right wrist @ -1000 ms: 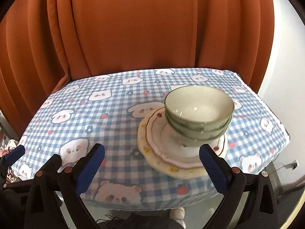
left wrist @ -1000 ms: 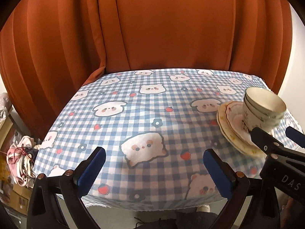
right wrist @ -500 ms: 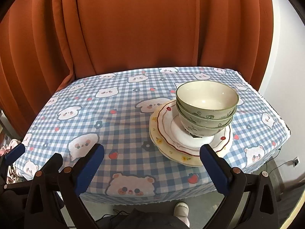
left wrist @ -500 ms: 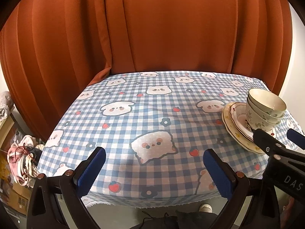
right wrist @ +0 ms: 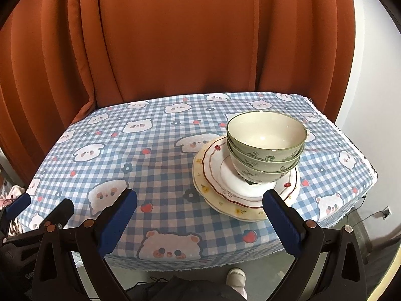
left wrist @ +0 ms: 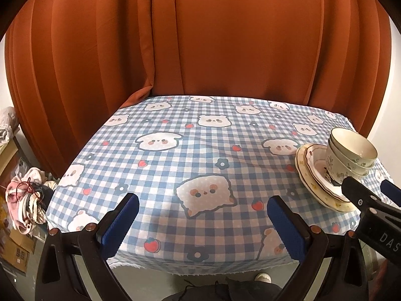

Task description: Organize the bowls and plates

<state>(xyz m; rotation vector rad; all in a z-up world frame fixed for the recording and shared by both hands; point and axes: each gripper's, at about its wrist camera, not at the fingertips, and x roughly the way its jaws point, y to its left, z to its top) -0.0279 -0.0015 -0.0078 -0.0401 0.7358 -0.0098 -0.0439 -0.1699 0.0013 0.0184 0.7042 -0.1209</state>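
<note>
Bowls (right wrist: 266, 148) nested atop stacked plates (right wrist: 218, 175) on checked tablecloth (right wrist: 155, 155), left tongs (left wrist: 201, 222) and right tongs (right wrist: 199, 219) wide open, empty.

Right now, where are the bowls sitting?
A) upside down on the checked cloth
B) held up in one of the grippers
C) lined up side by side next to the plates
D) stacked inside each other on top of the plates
D: the green bowls nest one in another and stand upright on the stacked plates; both grippers are open and empty.
</note>
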